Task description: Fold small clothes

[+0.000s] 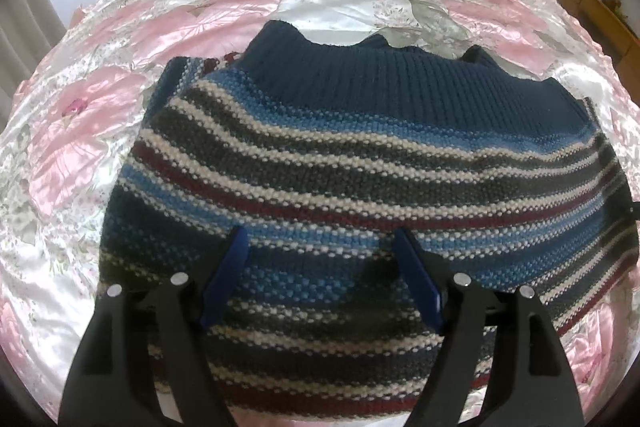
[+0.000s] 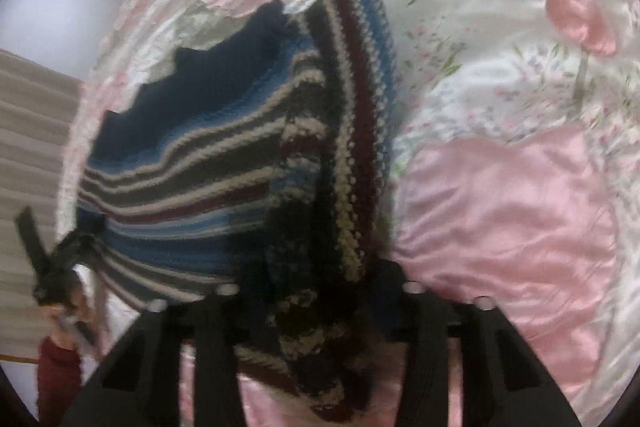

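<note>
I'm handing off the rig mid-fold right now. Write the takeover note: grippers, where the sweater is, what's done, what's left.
Left gripper: open, fingers spread over the striped sweater, holding nothing.
Right gripper: a bunched part of the sweater's side sits between its fingers, apparently lifted; the view is blurred, so the grip is unconfirmed.
Sweater: lying on the floral satin bedspread, navy ribbed band at the far edge.
Done: body spread flat.
Left: probably lay the lifted side across the body, then finish the folds.

The sweater (image 1: 360,167) is spread on the bed (image 1: 100,155), its ribbed hem (image 1: 392,83) turned away from the left gripper (image 1: 320,247). A bunched fold (image 2: 320,267) is held between the right gripper's (image 2: 316,291) fingers, above the bed.
</note>
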Action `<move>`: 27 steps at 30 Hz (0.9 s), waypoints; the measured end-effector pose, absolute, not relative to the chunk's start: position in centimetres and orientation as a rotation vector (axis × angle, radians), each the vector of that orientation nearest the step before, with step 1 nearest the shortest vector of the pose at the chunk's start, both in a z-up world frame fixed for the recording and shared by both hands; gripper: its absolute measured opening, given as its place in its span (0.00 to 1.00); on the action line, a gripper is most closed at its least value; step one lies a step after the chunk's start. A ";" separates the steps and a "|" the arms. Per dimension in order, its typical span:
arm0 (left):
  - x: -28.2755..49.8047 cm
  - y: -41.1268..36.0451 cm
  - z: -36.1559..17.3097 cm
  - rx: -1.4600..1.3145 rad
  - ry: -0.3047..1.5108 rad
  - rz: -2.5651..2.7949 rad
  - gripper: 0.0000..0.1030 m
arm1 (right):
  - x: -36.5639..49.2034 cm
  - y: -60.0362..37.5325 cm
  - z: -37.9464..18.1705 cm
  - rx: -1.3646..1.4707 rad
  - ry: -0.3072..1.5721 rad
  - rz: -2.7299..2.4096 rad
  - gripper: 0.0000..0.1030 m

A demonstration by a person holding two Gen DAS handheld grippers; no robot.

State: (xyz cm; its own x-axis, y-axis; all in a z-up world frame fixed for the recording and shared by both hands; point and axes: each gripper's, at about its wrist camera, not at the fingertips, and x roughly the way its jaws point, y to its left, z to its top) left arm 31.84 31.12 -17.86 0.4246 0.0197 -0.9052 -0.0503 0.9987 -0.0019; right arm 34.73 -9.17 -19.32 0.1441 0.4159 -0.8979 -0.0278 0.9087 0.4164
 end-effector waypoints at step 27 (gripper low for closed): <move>31.9 31.7 -17.5 -0.034 1.155 -0.019 0.78 | 34.1 -7.6 -16.8 0.352 1.353 0.248 0.28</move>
State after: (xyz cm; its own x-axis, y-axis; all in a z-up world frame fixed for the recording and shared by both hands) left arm 31.87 31.67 -17.50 0.4041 -0.0325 -0.9141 -0.0023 0.9993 -0.0365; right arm 34.13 -7.57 -16.78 0.2029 0.3731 -0.9053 0.0280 0.9220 0.3862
